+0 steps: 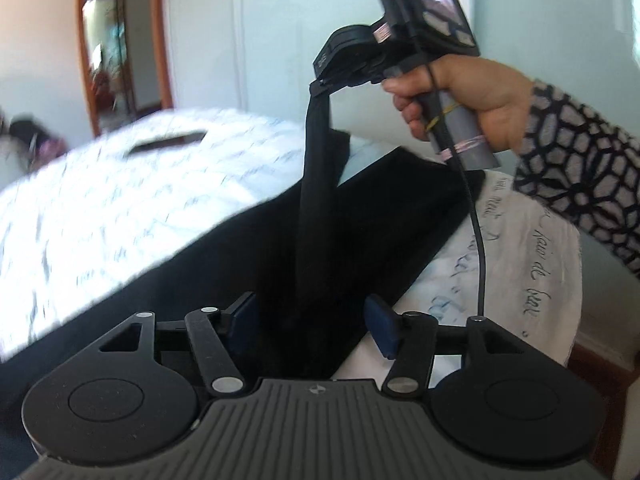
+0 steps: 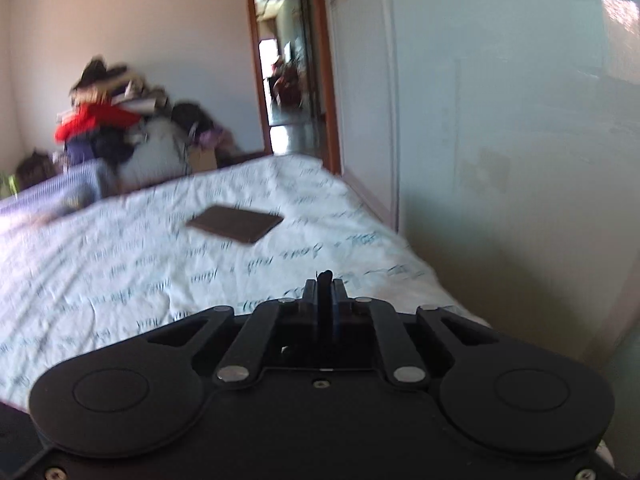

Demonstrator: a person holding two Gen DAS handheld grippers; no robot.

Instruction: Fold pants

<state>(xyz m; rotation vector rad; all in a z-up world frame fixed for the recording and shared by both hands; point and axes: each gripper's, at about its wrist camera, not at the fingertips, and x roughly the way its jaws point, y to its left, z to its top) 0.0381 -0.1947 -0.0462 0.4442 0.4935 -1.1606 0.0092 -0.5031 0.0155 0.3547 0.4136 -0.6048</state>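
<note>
Evidently, the black pants (image 1: 360, 232), spread near the bed's (image 1: 120, 200) right edge, are being lifted by one end in the clenched right gripper (image 1: 320, 87) for folding, while the left gripper (image 1: 312, 320) is being held released over them.

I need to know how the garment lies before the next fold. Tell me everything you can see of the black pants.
The black pants look like plain, soft, matte fabric, spread across the white bedsheet printed with script. One narrow band is lifted off the bed and hangs taut from the right gripper, whose jaws are shut on it; a small tip of fabric pokes out between them in the right wrist view. The rest lies flat, running between the open jaws of the left gripper, which do not pinch it.
</note>
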